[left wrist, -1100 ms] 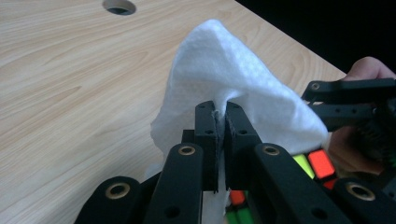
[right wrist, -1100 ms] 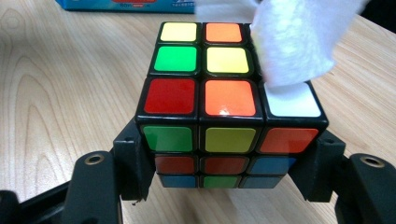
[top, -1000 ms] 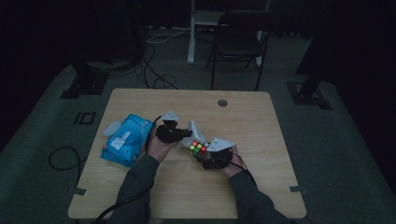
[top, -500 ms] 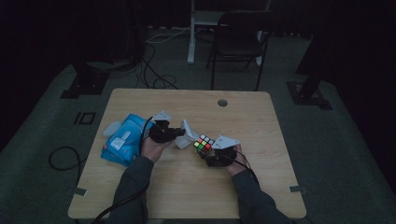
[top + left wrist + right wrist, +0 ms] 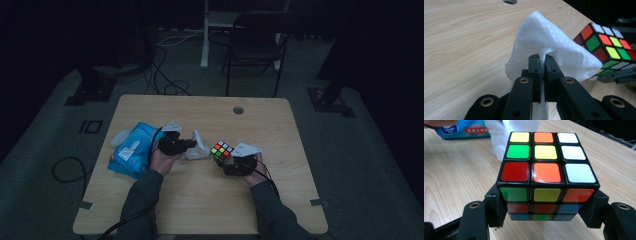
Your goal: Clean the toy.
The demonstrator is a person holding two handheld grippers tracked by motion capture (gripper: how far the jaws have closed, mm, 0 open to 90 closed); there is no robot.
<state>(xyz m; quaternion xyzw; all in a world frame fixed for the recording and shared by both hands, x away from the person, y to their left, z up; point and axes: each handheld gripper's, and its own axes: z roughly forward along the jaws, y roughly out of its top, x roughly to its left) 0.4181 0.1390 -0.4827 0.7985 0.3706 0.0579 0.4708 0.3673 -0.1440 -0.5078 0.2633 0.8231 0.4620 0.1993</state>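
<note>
A scrambled puzzle cube with coloured stickers sits between the jaws of my right gripper, which is shut on its two sides; the cube is near the table's middle, just left of my right gripper. My left gripper is shut on a white tissue, pinched between the two black pads. The tissue hangs to the right of my left gripper, a short gap from the cube. From the left gripper view the cube is at the right, just beyond the tissue.
A blue tissue pack lies on the wooden table at the left, beside my left hand. A round cable hole is near the far edge. A dark chair stands beyond the table.
The left hand with the tissue has drawn left and the right hand with the cube has shifted right, so a gap has opened between tissue and cube.
</note>
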